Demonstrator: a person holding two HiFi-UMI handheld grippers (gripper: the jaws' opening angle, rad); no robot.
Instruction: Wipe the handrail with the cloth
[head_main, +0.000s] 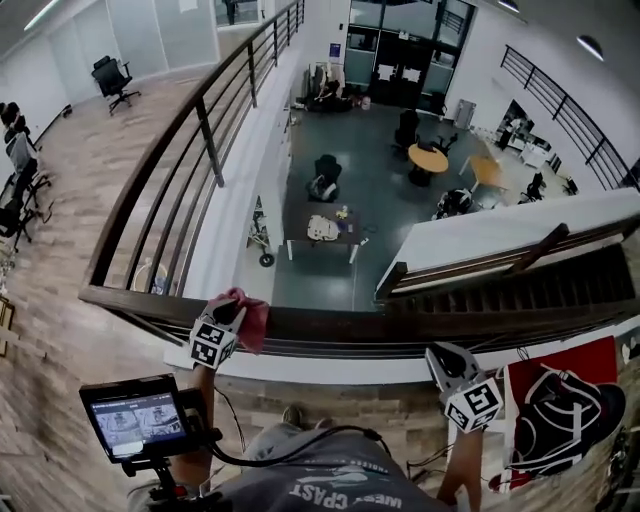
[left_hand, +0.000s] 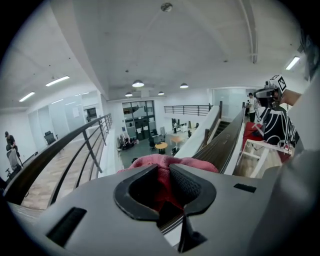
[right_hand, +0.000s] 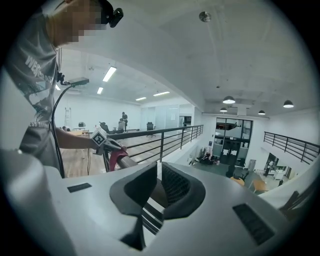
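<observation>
A pink-red cloth (head_main: 252, 318) lies over the dark wooden handrail (head_main: 340, 326) towards its left end. My left gripper (head_main: 232, 312) is shut on the cloth and holds it against the rail. In the left gripper view the cloth (left_hand: 160, 164) bunches between the jaws (left_hand: 164, 176), and the handrail (left_hand: 225, 142) runs away to the right. My right gripper (head_main: 441, 358) is at the rail further right, apart from the cloth. Its jaws (right_hand: 159, 175) stand a narrow gap apart with nothing between them. In the right gripper view the cloth (right_hand: 116, 159) and left gripper (right_hand: 106, 144) show at the left.
Beyond the rail is a drop to a lower floor with tables and chairs (head_main: 325, 225). The railing (head_main: 200, 110) turns and runs back on the left. A staircase (head_main: 520, 280) descends at the right. A red and black bag (head_main: 560, 410) lies at right, and a small monitor (head_main: 140, 415) at lower left.
</observation>
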